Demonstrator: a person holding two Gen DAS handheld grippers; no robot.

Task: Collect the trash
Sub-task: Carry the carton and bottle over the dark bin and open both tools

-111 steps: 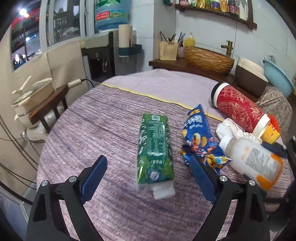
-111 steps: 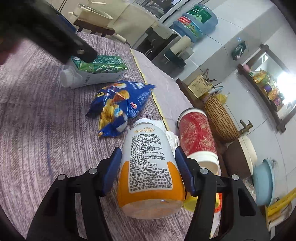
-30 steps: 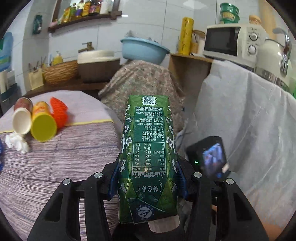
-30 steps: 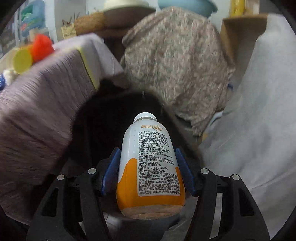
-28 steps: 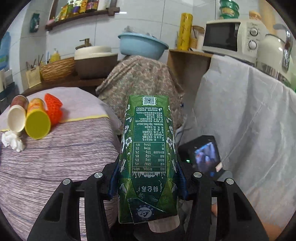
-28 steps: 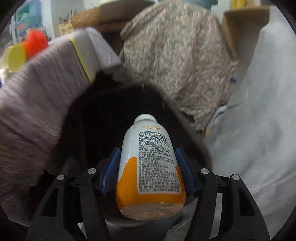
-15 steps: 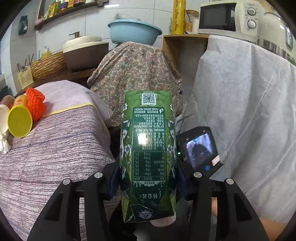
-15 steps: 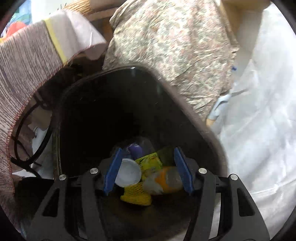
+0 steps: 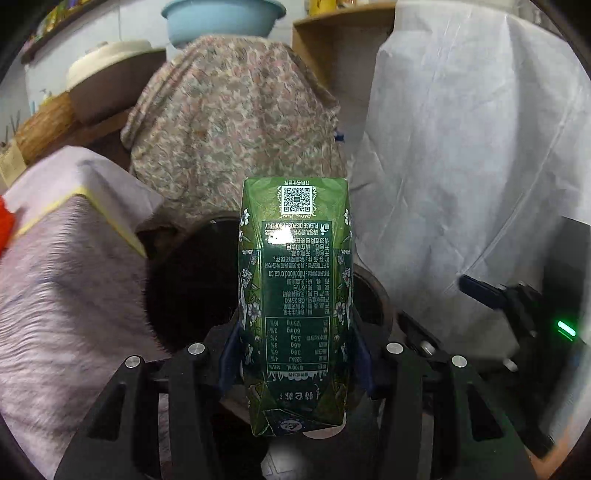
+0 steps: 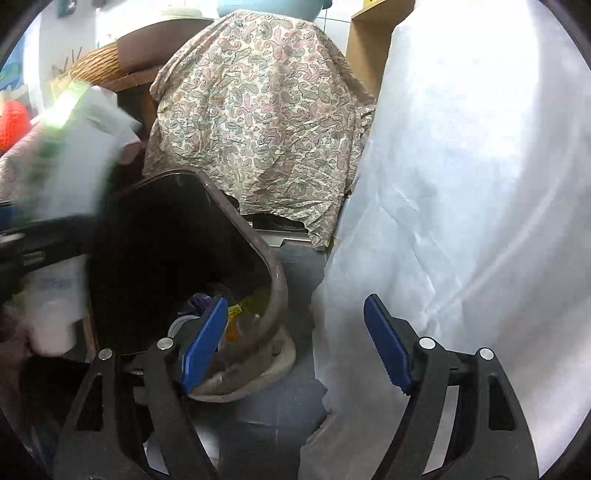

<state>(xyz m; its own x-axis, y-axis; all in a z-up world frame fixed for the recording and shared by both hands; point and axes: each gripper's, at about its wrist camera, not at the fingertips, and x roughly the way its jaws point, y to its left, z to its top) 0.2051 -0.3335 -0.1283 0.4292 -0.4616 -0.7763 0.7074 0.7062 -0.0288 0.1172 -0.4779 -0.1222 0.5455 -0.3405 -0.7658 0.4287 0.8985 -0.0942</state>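
While the left gripper (image 9: 295, 354) clamps the green carton (image 9: 295, 306) between its blue pads, carton upright in the jaws, printed side to camera, QR code at far end, the right gripper (image 10: 295, 343) has jaws opening wide with nothing between them. Right blue pads (image 10: 386, 343) hang over grey floor, just beside the bin rim. Dark trash bin (image 10: 273, 280) sits under and left of the right gripper; inside it, trash pile (image 10: 236, 314) with yellow and orange bits plus a white round lid, partly hidden by the left pad. In the left wrist view the bin mouth (image 9: 192, 280) shows as a dark opening directly behind the carton. In the right wrist view the carton shows blurred at left edge, above the bin. Table with striped purple cloth (image 9: 66, 280) is left of the bin. Paisley cloth cover (image 10: 258, 103) is behind the bin, white sheet (image 10: 461, 184) to the right. Blue basin (image 9: 221, 18) up top.
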